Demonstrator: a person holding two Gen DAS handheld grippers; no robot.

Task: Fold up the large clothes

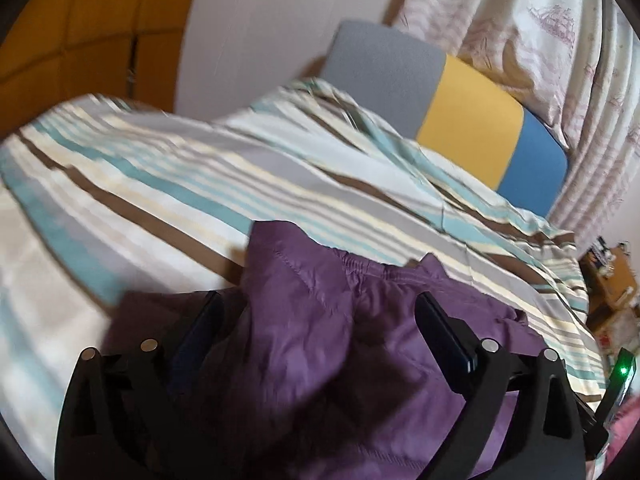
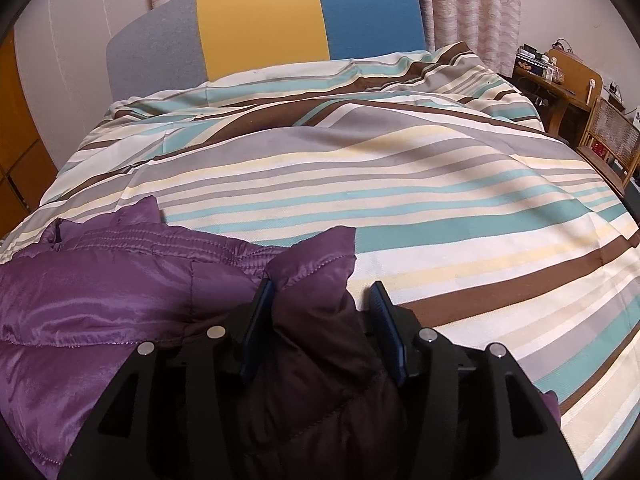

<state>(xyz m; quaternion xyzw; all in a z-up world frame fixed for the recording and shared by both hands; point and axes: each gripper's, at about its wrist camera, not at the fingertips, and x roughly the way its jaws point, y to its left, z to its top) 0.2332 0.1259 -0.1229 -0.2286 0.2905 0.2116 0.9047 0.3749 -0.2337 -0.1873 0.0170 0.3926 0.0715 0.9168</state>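
A purple quilted jacket lies on a striped bedspread. My left gripper is open, its fingers wide apart on either side of a raised fold of the jacket. The left wrist view is blurred. In the right wrist view the jacket lies at the lower left on the bedspread. My right gripper is open, with a corner of the jacket lying between its fingers; the pads stand apart from the cloth.
A headboard in grey, yellow and blue stands at the far end of the bed. Patterned curtains hang behind it. A wooden desk and chair stand at the right. An orange wardrobe stands at the left.
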